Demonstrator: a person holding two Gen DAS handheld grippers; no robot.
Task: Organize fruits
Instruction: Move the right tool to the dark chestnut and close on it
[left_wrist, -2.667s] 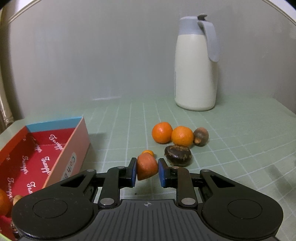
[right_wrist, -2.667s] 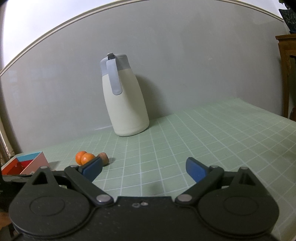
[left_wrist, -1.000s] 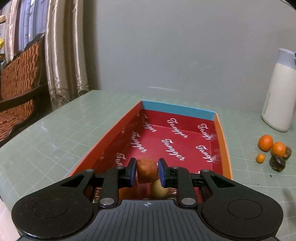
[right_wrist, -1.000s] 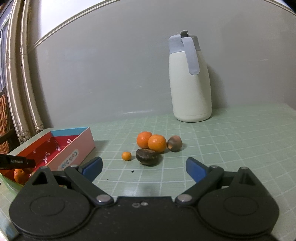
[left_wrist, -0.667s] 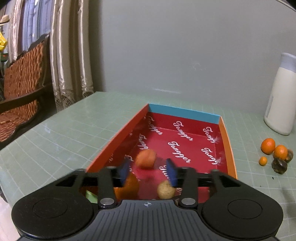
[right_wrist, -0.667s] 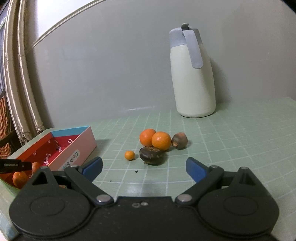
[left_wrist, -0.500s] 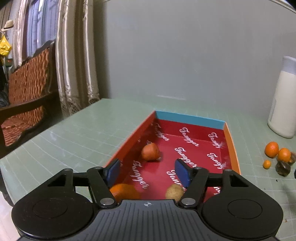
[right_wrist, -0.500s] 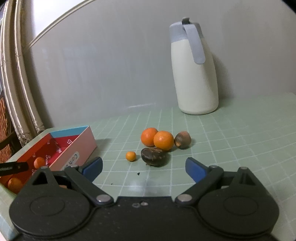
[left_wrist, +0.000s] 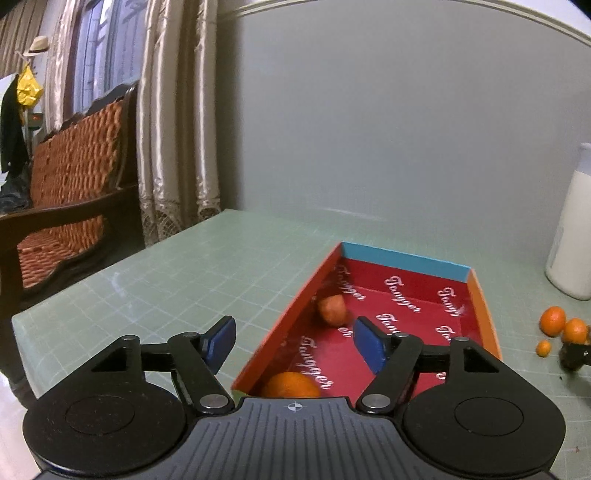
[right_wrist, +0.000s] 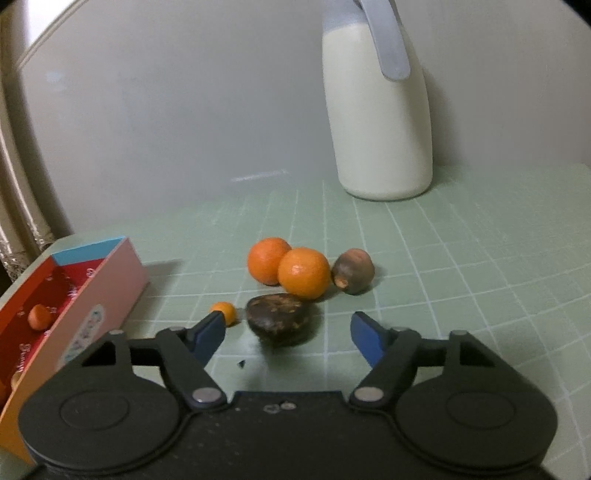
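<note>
Left tool (left_wrist: 295, 341) opening; right tool (right_wrist: 288, 336) closing

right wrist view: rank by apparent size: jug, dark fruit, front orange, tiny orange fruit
1. Jug, largest by far, though it stands farthest back.
2. Dark fruit and front orange look about alike; the dark one lies nearer the camera, so no ranking between them.
3. Tiny orange fruit, clearly smallest.
</note>
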